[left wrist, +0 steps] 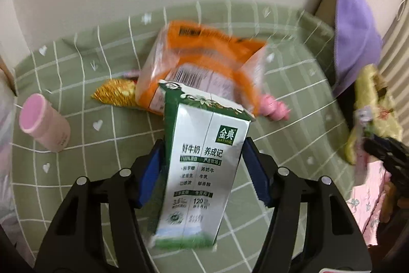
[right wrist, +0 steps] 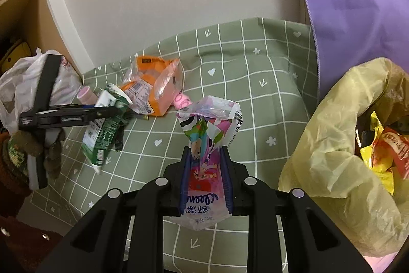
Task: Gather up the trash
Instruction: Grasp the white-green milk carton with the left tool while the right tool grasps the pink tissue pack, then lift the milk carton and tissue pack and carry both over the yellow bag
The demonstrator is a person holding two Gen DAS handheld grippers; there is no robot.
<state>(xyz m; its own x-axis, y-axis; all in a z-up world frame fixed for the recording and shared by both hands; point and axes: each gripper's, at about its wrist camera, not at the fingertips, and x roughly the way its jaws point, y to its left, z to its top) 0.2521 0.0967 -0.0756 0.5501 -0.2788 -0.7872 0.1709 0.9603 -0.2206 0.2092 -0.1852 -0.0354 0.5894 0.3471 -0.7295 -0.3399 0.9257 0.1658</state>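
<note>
Both tongs were already loaded when I looked. My left tongs [left wrist: 203, 170] were closed on a flattened Satine milk carton [left wrist: 202, 170], the blue pads pressing its two narrow sides; its long axis ran forward along the fingers, the torn top pointing away from me. My right tongs [right wrist: 205, 168] were clamped, almost fully closed, on a thin cartoon-printed wrapper [right wrist: 207, 145], which stood up between the pads with its open mouth on top.

The yellow trash bag [right wrist: 340, 157] lay just to the right of the right tongs, its mouth open toward me and showing red and yellow packets inside. I judged that the right side was clearly nearer to it; the left tongs [right wrist: 102, 110] were well apart from it, on the far left of the bench [right wrist: 255, 83].

Between the wrapper and the bag I saw only bare green checked cloth, so the way looked free. The bag's near rim was soft and folded, and a wrapper could catch on it. Behind, an orange snack bag [left wrist: 202, 63], a gold wrapper [left wrist: 115, 94] and a pink cylinder [left wrist: 44, 122] remained near the wall.
</note>
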